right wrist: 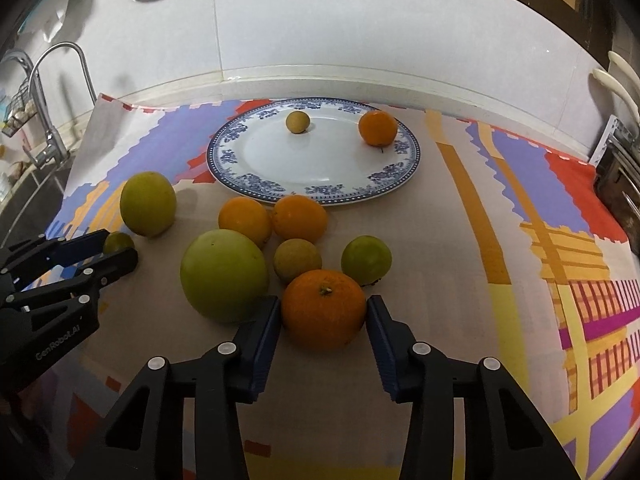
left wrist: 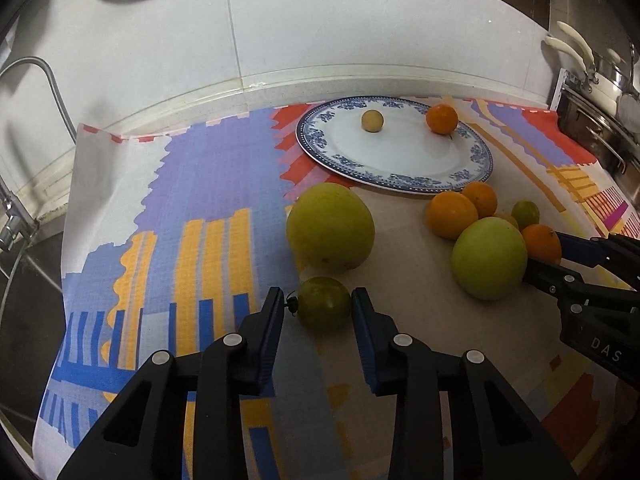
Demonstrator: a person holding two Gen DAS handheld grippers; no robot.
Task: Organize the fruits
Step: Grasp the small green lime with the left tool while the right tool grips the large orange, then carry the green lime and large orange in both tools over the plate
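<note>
Left wrist view, left gripper point(left wrist: 317, 307) jaws pinching small green fruit point(left wrist: 324, 308), right gripper point(right wrist: 322, 312) jaws clamping near orange point(right wrist: 323, 309), surface cloth point(right wrist: 460, 240) under both.

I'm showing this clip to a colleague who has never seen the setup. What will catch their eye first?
Probably the two tools, each closed around a fruit: the left tool on a small green fruit, the right tool on an orange. Behind them, a blue-patterned plate already holds two fruits on the colourful cloth.
</note>
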